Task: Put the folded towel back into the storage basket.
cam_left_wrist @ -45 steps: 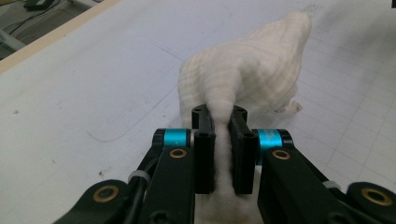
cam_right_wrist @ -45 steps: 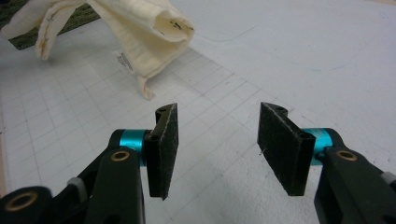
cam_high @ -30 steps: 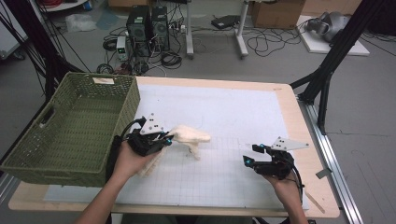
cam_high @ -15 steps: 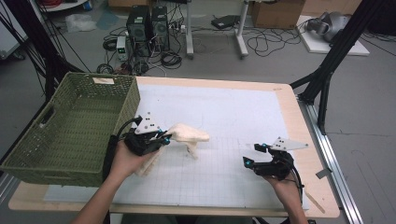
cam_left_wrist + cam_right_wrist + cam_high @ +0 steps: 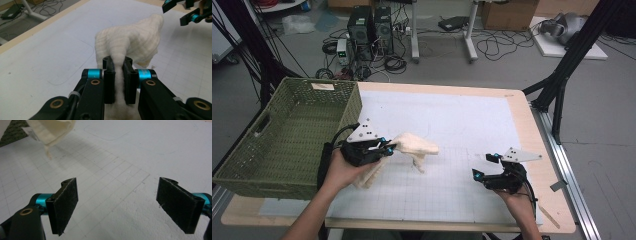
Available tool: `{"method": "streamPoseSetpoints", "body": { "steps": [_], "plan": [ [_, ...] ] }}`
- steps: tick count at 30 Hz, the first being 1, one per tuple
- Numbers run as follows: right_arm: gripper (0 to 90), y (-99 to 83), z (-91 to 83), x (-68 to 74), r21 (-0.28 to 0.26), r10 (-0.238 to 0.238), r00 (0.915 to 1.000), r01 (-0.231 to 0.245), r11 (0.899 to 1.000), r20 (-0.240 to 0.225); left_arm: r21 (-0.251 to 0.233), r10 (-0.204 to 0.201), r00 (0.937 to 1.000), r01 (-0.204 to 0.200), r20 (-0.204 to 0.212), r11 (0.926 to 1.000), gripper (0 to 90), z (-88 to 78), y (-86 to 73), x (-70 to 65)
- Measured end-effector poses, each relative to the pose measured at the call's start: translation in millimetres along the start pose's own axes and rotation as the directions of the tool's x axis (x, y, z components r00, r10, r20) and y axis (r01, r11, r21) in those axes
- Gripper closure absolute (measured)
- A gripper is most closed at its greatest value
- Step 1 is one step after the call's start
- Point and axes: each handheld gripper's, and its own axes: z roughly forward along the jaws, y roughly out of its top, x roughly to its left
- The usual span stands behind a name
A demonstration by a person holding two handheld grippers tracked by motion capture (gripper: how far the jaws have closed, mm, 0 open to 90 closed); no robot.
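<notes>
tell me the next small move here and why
Probably carry the cream cloth leftward over the green basket. The left gripper is shut on it, its end draped off the mat, while the right gripper, jaws just opened with nothing between them, rests apart.

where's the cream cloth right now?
High view: the cream cloth hangs left of centre above the white mat, pinched in the left gripper, just right of the green basket.
</notes>
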Motion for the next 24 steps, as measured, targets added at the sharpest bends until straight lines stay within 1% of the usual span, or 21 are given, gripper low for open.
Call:
{"method": "streamPoseSetpoints", "body": {
  "steps": [5,8,11,15,19,20,22,24],
  "plan": [
    [16.5,0.1,-0.5,0.0,-0.003,0.001,1.0,-0.001,1.0,0.001,-0.025,0.003,0.9991,-0.002,0.042,0.9997,81.9,-11.6,0.7,5.5],
    [16.3,0.2,-0.5,-0.1,-0.003,0.0,1.0,0.0,1.0,0.002,-0.043,0.008,0.9974,-0.005,0.071,0.9991,81.9,-18.0,0.3,8.8],
    [15.8,0.3,-0.1,0.1,0.0,0.001,1.0,-0.001,1.0,0.003,-0.054,0.015,0.9959,-0.011,0.089,0.9985,81.9,-23.5,0.8,12.0],
    [15.0,0.2,0.5,-0.1,0.0,-0.003,1.0,0.003,1.0,0.003,-0.08,0.014,0.9934,-0.005,0.114,0.9968,81.9,-29.6,2.7,15.4],
    [13.7,0.2,0.7,0.3,0.005,0.006,1.0,-0.006,1.0,0.007,-0.085,0.019,0.993,-0.009,0.117,0.9963,81.9,-33.9,4.4,18.1],
    [13.4,0.1,1.1,-0.2,0.003,-0.001,1.0,0.001,1.0,0.007,-0.088,0.019,0.9931,-0.009,0.116,0.9961,81.9,-34.8,4.5,18.7],
    [12.7,0.0,1.2,0.0,0.004,0.003,1.0,-0.003,1.0,0.009,-0.093,0.019,0.9929,-0.008,0.117,0.9957,81.9,-36.8,4.5,20.7],
    [12.6,0.0,1.3,0.2,0.006,0.003,1.0,-0.004,1.0,0.006,-0.088,0.014,0.9944,-0.005,0.105,0.9961,81.9,-38.9,4.4,23.1]
  ]
}}
